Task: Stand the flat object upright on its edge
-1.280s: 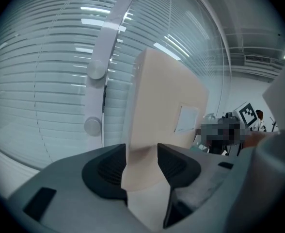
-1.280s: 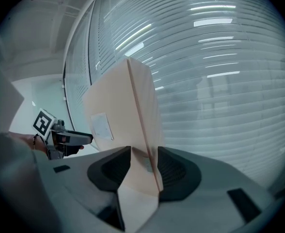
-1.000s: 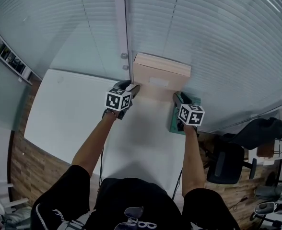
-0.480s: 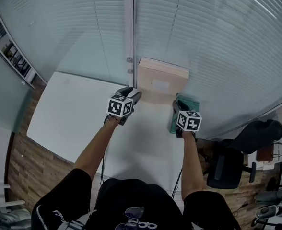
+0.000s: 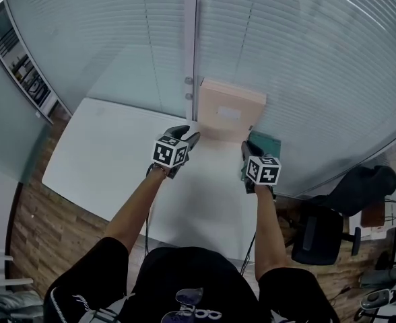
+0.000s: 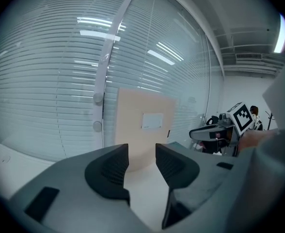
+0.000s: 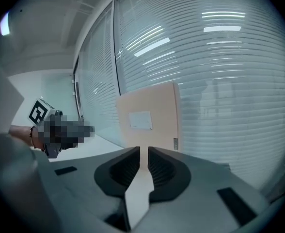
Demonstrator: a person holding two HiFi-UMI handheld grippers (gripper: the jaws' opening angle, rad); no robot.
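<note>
The flat object is a thin beige box [image 5: 230, 110] with a white label. It stands upright on its edge at the back of the white table [image 5: 110, 153], against the glass wall. It faces me in the left gripper view [image 6: 145, 125] and the right gripper view [image 7: 150, 115]. My left gripper [image 5: 188, 137] [image 6: 141, 152] hangs short of its left side, apart from it; its jaws have just been closing a little and hold nothing. My right gripper [image 5: 246, 147] [image 7: 144, 152] is short of the right side; its jaws have just been closing to a narrow gap, with nothing between them.
A green flat thing [image 5: 271, 142] lies at the table's right edge beside my right gripper. Glass with blinds [image 5: 285, 59] closes off the back. A black office chair [image 5: 316, 231] stands off the table at the right. A shelf [image 5: 23, 73] is at far left.
Both grippers have drawn back from the box toward me. The box stays upright against the glass.
</note>
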